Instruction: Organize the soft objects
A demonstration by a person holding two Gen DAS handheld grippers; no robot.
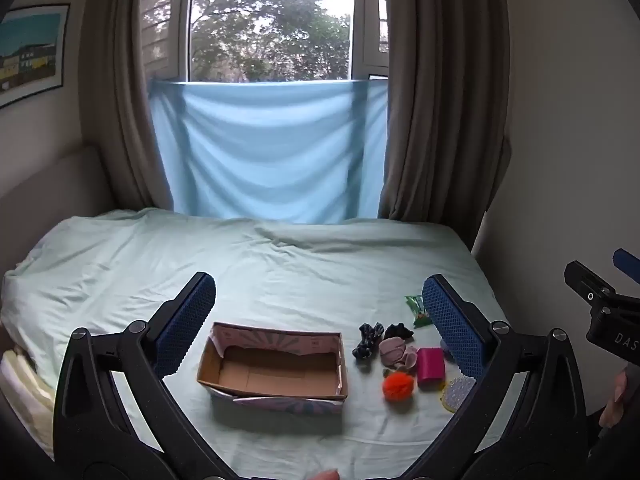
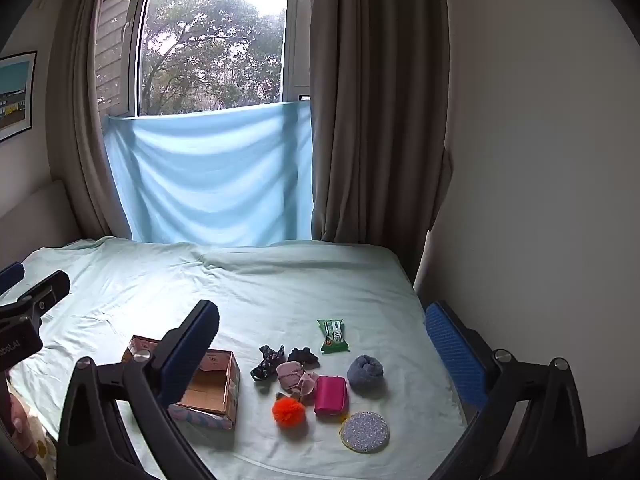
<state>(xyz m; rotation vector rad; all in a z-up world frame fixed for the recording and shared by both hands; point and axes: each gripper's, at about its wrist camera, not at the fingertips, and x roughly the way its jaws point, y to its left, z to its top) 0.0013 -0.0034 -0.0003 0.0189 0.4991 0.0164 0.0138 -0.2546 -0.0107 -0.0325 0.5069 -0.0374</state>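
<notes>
both wrist views are looking forward and slightly down along their own jaws, from near the bed's (image 1: pixel 280 264) foot toward the window (image 2: pixel 212 48). the left is sitting left of the right, and both are sharing the cardboard box (image 1: pixel 276 364) and window.

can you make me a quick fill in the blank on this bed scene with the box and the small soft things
1. The cardboard box on the bed sheet holds ____.
2. The fluffy pom-pom is ____ in colour.
3. Both the left gripper and the right gripper have their jaws ____.
4. The green packet lies nearer the ____ than the pom-pom does.

Missing words: nothing; orange; open; window
</notes>
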